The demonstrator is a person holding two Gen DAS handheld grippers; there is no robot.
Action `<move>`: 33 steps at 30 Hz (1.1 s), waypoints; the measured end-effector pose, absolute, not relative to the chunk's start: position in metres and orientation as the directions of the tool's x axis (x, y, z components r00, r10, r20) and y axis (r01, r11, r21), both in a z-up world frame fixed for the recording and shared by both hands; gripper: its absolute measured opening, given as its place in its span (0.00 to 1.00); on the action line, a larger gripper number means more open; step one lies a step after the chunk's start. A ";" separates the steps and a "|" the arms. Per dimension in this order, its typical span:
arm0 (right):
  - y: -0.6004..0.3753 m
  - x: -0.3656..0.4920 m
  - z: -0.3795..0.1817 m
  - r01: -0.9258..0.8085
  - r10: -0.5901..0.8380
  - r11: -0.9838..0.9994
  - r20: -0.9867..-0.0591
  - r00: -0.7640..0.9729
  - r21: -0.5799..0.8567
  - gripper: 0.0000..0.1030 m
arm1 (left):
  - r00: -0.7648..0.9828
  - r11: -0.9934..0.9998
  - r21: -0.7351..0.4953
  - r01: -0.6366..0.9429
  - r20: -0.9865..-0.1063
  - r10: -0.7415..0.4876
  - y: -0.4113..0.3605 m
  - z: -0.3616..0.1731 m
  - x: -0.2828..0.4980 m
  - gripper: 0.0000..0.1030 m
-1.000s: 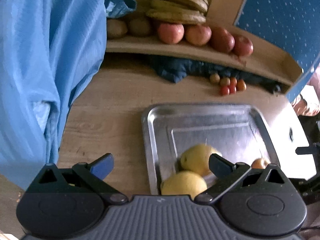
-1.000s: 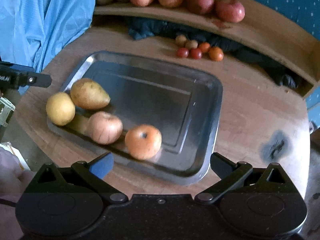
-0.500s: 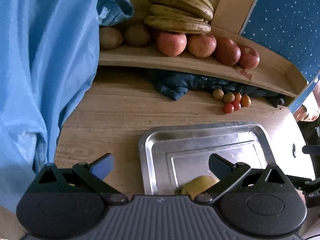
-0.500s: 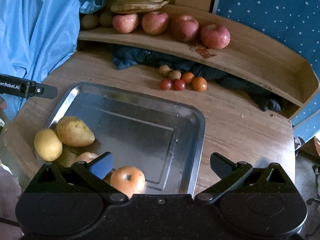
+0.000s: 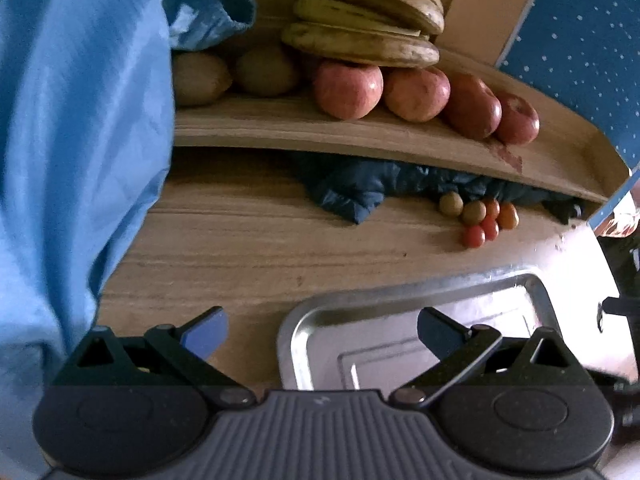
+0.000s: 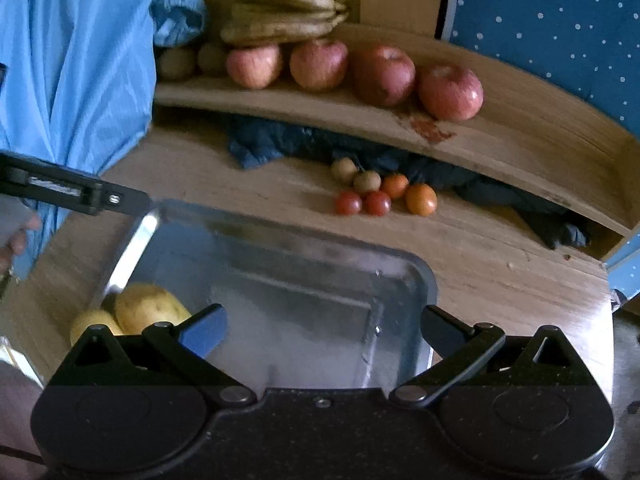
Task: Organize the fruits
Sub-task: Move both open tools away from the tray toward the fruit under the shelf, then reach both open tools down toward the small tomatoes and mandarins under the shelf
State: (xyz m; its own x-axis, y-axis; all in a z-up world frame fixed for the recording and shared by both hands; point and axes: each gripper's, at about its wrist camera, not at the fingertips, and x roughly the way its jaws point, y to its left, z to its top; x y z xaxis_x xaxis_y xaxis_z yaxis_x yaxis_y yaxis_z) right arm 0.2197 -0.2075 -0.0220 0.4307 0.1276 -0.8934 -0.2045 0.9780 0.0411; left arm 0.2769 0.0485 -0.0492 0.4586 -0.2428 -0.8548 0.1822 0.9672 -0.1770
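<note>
A metal tray (image 5: 404, 316) (image 6: 288, 248) lies on the wooden table. Two yellow pears (image 6: 148, 312) lie at its near left corner in the right wrist view. A wooden shelf (image 6: 500, 136) at the back holds several red apples (image 6: 450, 92) (image 5: 348, 88), bananas (image 5: 360, 16) (image 6: 284, 12) and brown kiwis (image 5: 264, 70). Several small tomatoes and longans (image 6: 376, 192) (image 5: 480, 216) lie on the table under the shelf. My left gripper (image 5: 322, 330) is open and empty over the tray's far left corner. My right gripper (image 6: 324, 330) is open and empty above the tray.
A light blue cloth (image 5: 72, 140) (image 6: 76, 64) hangs at the left. A dark blue cloth (image 5: 360, 188) (image 6: 264, 144) lies under the shelf. A blue dotted panel (image 6: 552, 28) stands at the back right. The left gripper's body (image 6: 64, 190) shows at the left in the right wrist view.
Both grippers have drawn back and tilted up from the tray toward the shelf. The tray fruits have slid out of the left view and mostly out of the right view. Jaws stayed open.
</note>
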 end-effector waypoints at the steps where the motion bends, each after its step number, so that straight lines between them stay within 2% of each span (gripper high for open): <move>1: -0.206 0.221 -0.022 -0.203 0.132 0.978 -0.888 0.441 0.045 0.99 | 0.458 0.966 -0.182 0.185 -0.853 -0.249 0.046 -0.051 0.282 1.00; 8: -0.193 0.235 -0.027 -0.210 0.122 0.977 -0.879 0.461 0.025 0.99 | 0.459 0.957 -0.184 0.226 -0.846 -0.271 0.031 -0.056 0.312 1.00; 16: -0.195 0.255 -0.040 -0.130 0.097 0.991 -0.885 0.455 0.042 0.99 | 0.432 0.951 -0.190 0.245 -0.856 -0.282 0.015 -0.065 0.334 1.00; 33: -0.245 0.275 -0.050 0.035 -0.052 0.999 -0.879 0.475 -0.040 0.99 | 0.384 0.877 -0.182 0.445 -0.845 -0.371 -0.041 -0.084 0.343 1.00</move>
State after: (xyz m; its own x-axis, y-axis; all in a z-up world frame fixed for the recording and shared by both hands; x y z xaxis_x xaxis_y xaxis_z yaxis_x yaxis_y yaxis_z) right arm 0.2745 -0.2445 -0.0497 0.4746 -0.0522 -0.8786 0.0353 0.9986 -0.0403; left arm 0.3433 -0.0413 -0.0837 0.3845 -0.3707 -0.8454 0.4455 0.8766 -0.1818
